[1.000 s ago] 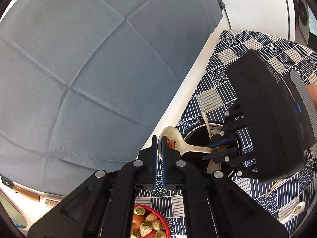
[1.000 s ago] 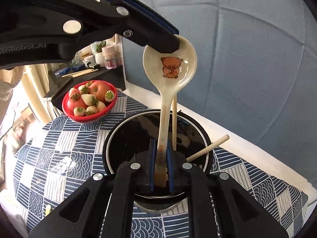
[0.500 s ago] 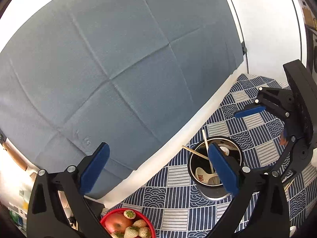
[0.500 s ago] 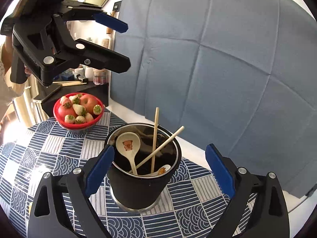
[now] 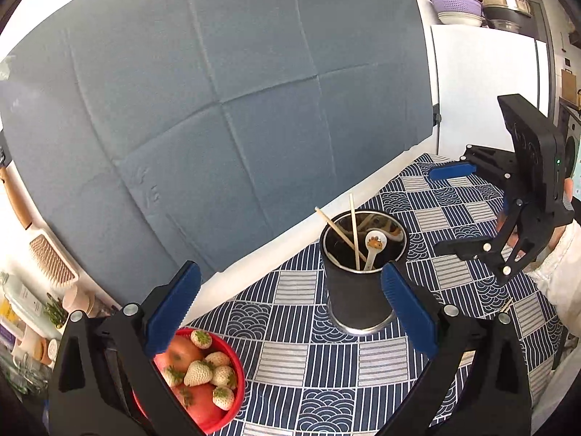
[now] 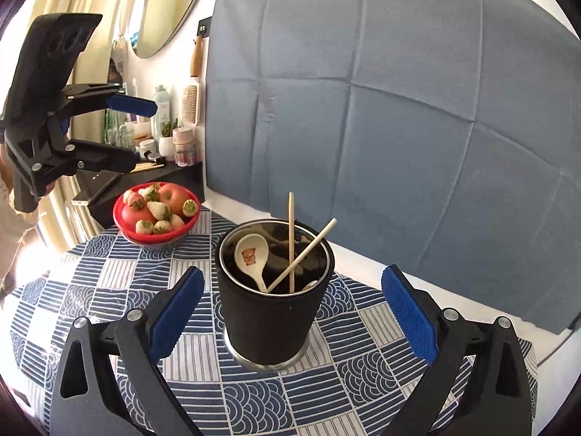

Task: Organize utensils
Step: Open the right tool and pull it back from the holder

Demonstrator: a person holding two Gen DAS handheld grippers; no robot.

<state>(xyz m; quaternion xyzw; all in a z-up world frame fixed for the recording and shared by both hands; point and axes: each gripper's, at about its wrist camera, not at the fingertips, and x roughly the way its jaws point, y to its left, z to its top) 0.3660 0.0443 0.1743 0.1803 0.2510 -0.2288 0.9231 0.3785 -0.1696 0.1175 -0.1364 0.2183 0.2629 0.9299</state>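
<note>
In the cup [image 6: 270, 312], a second spoon [image 6: 310, 285], perhaps, shows only rightward.

Spoon [image 6: 250, 256] released into holder [image 6: 274, 312], both tools, left tool [image 5: 287, 309] and right tool [image 6: 290, 312], now spread wide, drawn back

spoon [image 6: 250, 255] in holder [image 6: 270, 321], bowl [image 6: 156, 236] left

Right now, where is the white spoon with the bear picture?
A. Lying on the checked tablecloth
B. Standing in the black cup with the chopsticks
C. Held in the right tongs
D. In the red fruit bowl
B: the spoon stands bowl-up inside the black cup, beside two chopsticks, and both tongs are open and clear of it.
</note>
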